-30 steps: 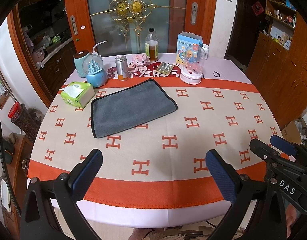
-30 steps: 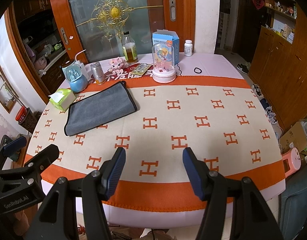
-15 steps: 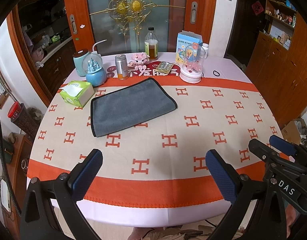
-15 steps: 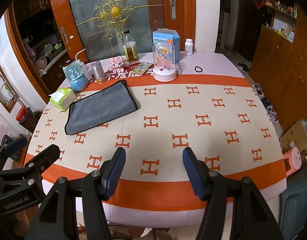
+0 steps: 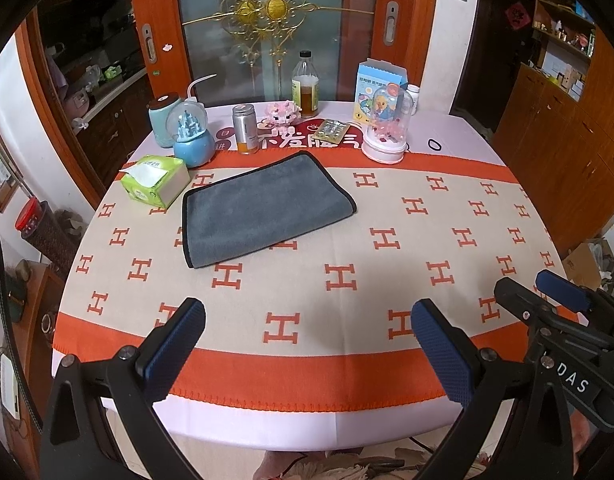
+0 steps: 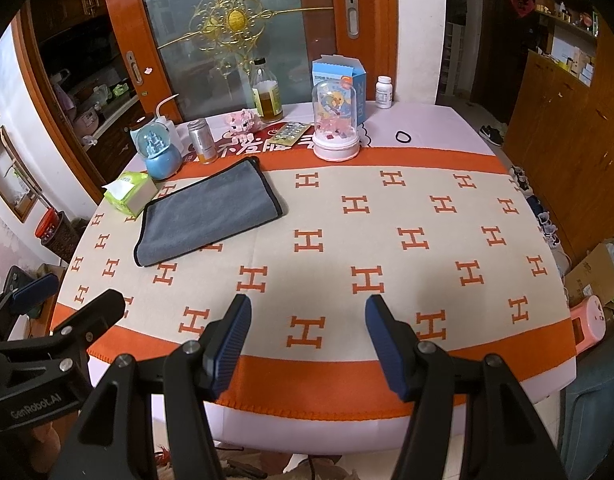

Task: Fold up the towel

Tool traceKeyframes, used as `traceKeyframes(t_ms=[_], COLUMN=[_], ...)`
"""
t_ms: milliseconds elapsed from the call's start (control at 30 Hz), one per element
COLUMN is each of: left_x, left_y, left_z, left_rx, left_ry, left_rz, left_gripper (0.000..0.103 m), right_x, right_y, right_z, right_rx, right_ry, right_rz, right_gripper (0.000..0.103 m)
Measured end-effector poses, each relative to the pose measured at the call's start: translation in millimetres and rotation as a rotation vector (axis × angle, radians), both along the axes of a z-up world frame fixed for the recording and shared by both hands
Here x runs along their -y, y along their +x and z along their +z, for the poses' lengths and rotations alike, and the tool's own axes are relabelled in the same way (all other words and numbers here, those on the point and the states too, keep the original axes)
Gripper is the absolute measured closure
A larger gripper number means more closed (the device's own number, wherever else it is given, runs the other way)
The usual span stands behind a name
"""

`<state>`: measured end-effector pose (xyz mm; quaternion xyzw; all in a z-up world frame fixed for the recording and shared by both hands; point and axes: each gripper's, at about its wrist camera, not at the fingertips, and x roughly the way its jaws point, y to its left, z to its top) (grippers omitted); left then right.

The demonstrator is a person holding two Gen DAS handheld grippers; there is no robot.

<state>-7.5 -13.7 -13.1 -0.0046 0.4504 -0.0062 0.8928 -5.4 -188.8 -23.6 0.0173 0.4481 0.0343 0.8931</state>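
A grey towel [image 5: 263, 208] with black edging lies folded flat on the round table, at the far left; it also shows in the right wrist view [image 6: 209, 216]. My left gripper [image 5: 307, 344] is open and empty above the table's near edge, well short of the towel. My right gripper [image 6: 307, 340] is open and empty above the near edge too, to the right of the towel. Each gripper shows at the edge of the other's view.
The tablecloth [image 5: 347, 240] is cream with orange H marks. Along the far edge stand a green tissue box [image 5: 155, 180], a blue snow globe [image 5: 191, 136], a can [image 5: 245, 128], a bottle [image 5: 305, 84], a domed toy [image 5: 387, 128] and a blue carton [image 5: 377, 80].
Both views have shifted very slightly; the towel and the objects have not moved, and both grippers stay open.
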Motion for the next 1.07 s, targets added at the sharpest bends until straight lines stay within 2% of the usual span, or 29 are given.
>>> traceKeyframes(t_ms=[1067], left_x=[-4.8], left_y=[-1.7], left_z=[0.8], left_rx=[-0.006], left_ry=[-0.004], left_rz=[0.004], left_gripper=[0.001], right_x=[-3.6], right_y=[0.1], right_z=[-1.9], right_rx=[-0.008], right_ry=[-0.011], right_rz=[0.018], right_gripper=[0.043])
